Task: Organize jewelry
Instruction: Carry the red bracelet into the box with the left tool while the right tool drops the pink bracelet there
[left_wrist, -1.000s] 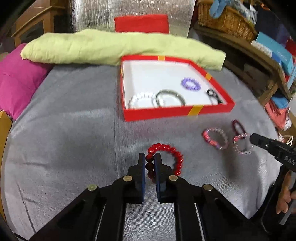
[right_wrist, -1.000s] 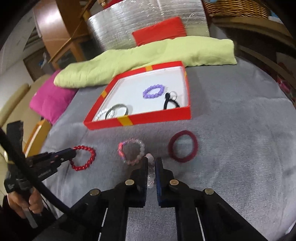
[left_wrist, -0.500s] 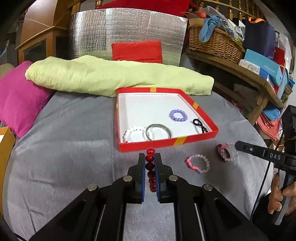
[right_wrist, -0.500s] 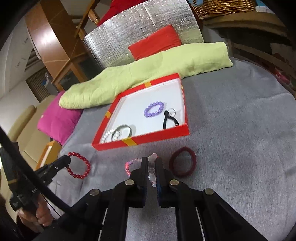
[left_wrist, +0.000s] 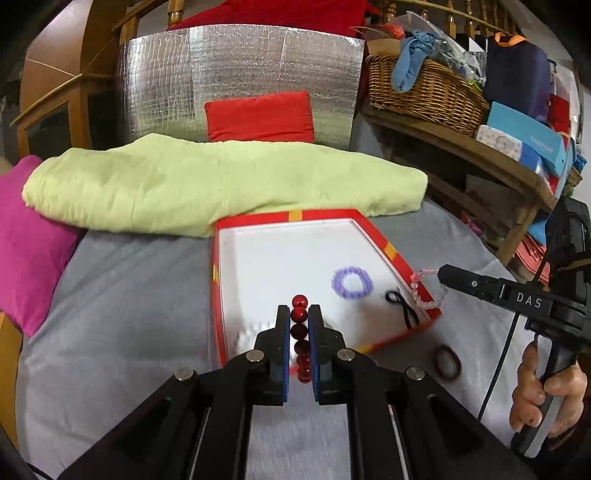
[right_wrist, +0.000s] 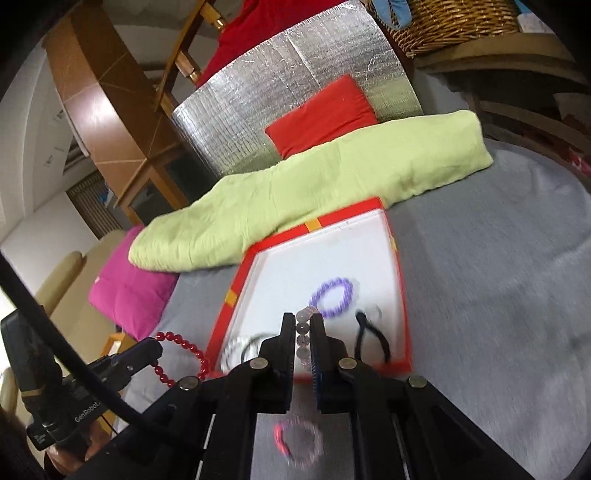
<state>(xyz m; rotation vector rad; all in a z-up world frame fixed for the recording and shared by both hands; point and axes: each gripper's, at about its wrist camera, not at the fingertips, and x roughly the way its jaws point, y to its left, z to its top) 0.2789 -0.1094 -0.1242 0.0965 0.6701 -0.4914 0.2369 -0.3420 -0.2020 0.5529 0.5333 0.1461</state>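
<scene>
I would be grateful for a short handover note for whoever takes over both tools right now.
Left tool: shut on the red bead bracelet, held over the near edge of the red box.
Right tool: shut on the clear pink bead bracelet, also at the box's near edge.
Done: purple bracelet, black loop and two blurred pieces near the front wall lie in the box.
Left: release both held bracelets inside, then fetch the dark red band and the pink and clear bracelet from the grey cloth.
</scene>
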